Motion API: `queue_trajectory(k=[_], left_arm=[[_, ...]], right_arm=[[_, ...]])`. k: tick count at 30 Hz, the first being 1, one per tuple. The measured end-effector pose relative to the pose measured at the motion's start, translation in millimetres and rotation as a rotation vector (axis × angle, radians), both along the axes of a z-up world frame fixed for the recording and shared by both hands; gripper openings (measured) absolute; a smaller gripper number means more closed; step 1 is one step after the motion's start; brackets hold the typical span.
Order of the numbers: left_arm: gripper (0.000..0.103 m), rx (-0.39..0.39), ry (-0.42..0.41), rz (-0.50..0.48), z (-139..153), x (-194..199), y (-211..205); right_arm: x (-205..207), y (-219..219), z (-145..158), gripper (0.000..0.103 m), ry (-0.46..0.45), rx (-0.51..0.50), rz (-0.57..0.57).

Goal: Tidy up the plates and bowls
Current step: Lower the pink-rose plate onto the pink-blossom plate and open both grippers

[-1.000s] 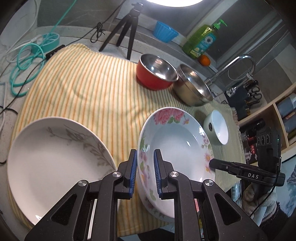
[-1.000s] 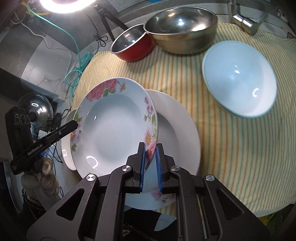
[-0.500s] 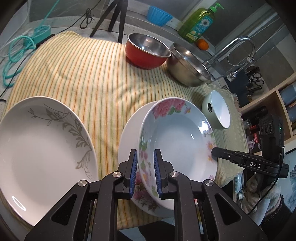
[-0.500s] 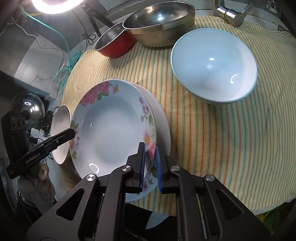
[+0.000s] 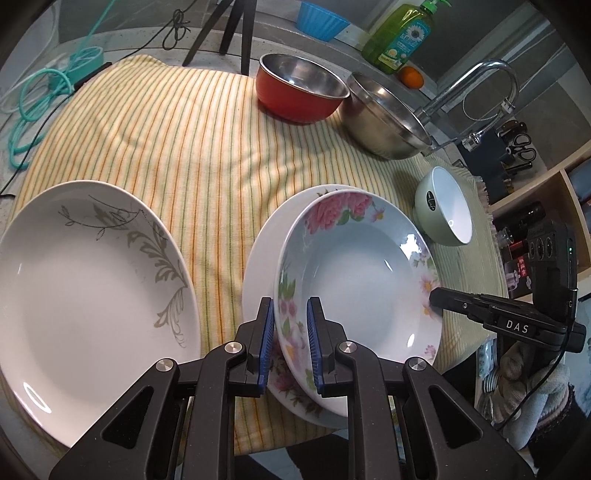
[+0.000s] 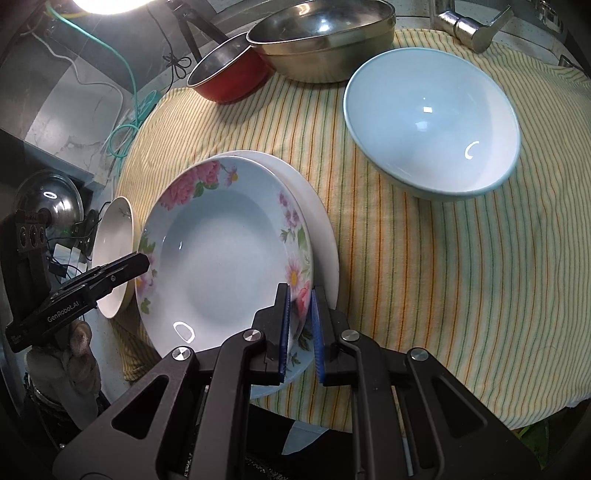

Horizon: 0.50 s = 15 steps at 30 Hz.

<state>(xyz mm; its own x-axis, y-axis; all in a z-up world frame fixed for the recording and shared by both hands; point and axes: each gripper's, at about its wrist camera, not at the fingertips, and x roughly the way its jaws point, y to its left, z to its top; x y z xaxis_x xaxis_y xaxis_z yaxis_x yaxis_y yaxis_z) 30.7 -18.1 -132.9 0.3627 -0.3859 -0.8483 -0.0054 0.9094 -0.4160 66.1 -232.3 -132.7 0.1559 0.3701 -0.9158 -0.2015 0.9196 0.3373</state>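
Note:
A floral deep plate (image 5: 354, 273) lies nearly flat on a second floral plate (image 5: 258, 251) on the striped cloth. My left gripper (image 5: 290, 314) straddles its near rim; the jaws have widened and look loose on it. My right gripper (image 6: 299, 306) straddles the opposite rim (image 6: 295, 280), also widened. A large white plate with a grey leaf pattern (image 5: 85, 288) lies to the left. A pale green bowl (image 5: 443, 210) sits at the right, seen big in the right wrist view (image 6: 432, 129).
A red bowl (image 5: 299, 90) and a steel bowl (image 5: 384, 118) stand at the back of the striped cloth (image 5: 177, 129). Faucet (image 5: 476, 85), soap bottle (image 5: 399, 33), blue cup (image 5: 321, 24) and tripod (image 5: 229, 29) are behind. Shelves are at the right.
The floral plate came down onto the plate beneath it. Both grippers' jaws opened slightly around its rim.

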Motion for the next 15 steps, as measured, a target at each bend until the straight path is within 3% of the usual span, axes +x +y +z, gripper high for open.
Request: queue_trajectory(k=[6, 14, 15], left_arm=[[0.016, 0.006, 0.008, -0.001, -2, 1, -2], [0.017, 0.022, -0.006, -0.014, 2, 1, -3], [0.020, 0.023, -0.009, -0.009, 4, 1, -2]], right_arm=[[0, 2, 1, 0.014, -0.009, -0.015, 0.002], [-2, 9, 4, 0.027, -0.039, -0.038, 0.026], [-3, 10, 6, 0.033, -0.050, -0.044, 0.029]])
